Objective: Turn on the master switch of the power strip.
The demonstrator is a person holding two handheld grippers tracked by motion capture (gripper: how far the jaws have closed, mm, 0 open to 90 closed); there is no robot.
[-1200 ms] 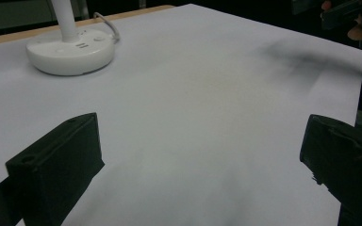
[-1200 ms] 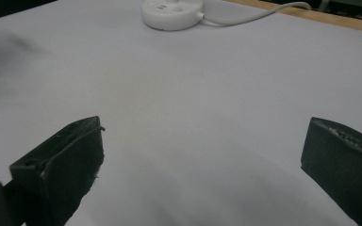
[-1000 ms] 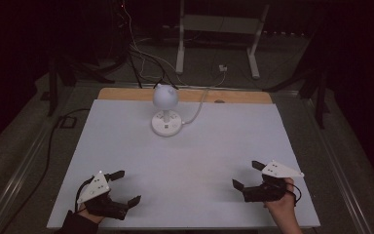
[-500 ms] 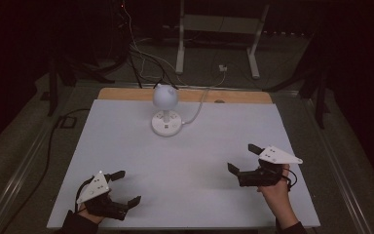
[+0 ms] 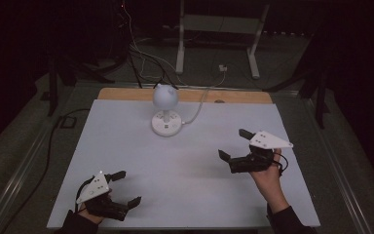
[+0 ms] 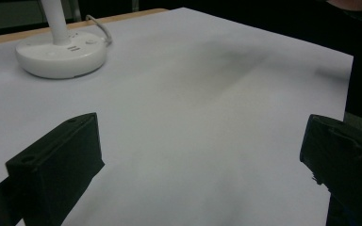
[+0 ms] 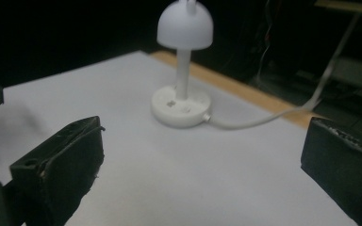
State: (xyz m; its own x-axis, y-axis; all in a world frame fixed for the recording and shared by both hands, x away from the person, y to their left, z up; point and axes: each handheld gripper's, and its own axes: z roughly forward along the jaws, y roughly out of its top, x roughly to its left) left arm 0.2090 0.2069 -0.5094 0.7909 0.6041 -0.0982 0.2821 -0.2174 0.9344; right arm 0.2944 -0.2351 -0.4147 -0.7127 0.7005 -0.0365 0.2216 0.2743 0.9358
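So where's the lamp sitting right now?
In the high view the white lamp stands at the far middle of the table, just short of its wooden back edge, ahead of the open right gripper.

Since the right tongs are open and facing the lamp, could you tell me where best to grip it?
Probably the thin upright stem, between dome shade and round base, approached level from the right tongs' side; shade and base look too wide.

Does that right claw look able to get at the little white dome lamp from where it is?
Probably yes: the right claw is open, facing the white dome lamp, with bare table between them.
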